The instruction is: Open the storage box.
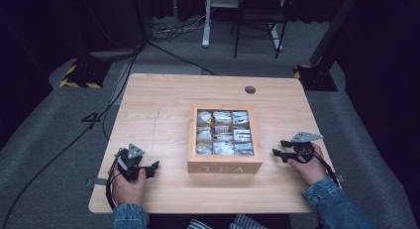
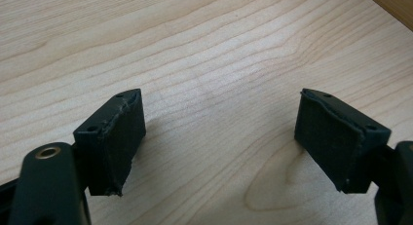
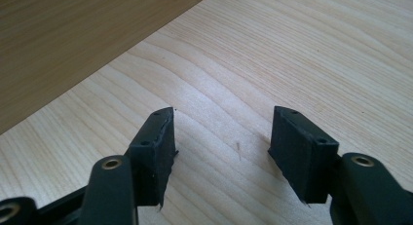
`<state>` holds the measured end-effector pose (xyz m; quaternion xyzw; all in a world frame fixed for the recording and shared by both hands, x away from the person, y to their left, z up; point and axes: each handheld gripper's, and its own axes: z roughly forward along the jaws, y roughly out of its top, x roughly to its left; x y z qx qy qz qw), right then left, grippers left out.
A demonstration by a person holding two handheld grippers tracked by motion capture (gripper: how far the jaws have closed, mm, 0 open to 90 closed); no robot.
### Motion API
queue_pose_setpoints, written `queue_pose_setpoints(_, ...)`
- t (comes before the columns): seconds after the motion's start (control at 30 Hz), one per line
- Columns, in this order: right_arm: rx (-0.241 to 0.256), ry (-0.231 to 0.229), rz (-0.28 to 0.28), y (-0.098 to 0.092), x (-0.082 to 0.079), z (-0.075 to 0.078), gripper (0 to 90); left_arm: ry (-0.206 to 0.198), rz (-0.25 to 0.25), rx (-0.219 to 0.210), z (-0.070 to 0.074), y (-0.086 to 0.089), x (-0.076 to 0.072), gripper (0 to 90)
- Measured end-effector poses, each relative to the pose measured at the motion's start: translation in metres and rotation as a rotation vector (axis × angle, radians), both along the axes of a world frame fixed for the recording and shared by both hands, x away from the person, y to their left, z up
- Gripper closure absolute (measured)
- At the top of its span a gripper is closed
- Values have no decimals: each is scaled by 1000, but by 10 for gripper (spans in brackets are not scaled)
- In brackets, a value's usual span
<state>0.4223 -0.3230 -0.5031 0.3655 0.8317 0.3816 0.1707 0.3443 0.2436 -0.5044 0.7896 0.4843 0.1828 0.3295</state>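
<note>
i hold both grippers, left gripper (image 1: 151, 168) and right gripper (image 1: 278, 148), agape and empty; tea box (image 1: 225, 162) (rigid wood, glazed lid, fragile) grips best by its sides.

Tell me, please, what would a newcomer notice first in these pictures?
A square wooden tea box with a windowed lid, marked TEA on its front, sits mid-way across the pale wooden table. The black left gripper and black right gripper flank it, both open and holding nothing, resting low over bare wood.
</note>
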Motion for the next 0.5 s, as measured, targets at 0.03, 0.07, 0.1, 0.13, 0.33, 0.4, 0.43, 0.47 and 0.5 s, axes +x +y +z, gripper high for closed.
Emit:
queue_pose_setpoints(0.03, 0, 0, 0, 0, 0, 0, 420, 0, 0, 0, 0, 0, 0, 195)
queue_pose_setpoints(0.07, 1, 1, -1, 0, 0, 0, 420, -3, -1, 4, 0, 0, 1, 195)
queue_pose_setpoints(0.1, 1, 0, 0, 0, 0, 0, 420, -3, -10, 6, 0, 1, 2, 194)
queue_pose_setpoints(0.13, 1, 1, 0, 0, 0, 0, 420, -3, -13, 5, 0, 1, 2, 194)
queue_pose_setpoints(0.33, 1, 1, -1, 0, 0, 0, 420, 1, -16, -4, 0, 3, 5, 195)
queue_pose_setpoints(0.4, 1, 1, 0, 0, 0, 0, 420, -5, -21, -3, 0, 3, 6, 195)
queue_pose_setpoints(0.43, 2, 1, -1, 0, 0, 0, 420, -5, -21, -3, 0, 3, 6, 195)
queue_pose_setpoints(0.47, 1, 1, 0, 0, 0, 0, 420, -5, -24, -1, 0, 4, 6, 195)
queue_pose_setpoints(0.5, 1, 1, 0, 0, 0, 0, 420, -3, -27, 0, 0, 4, 6, 195)
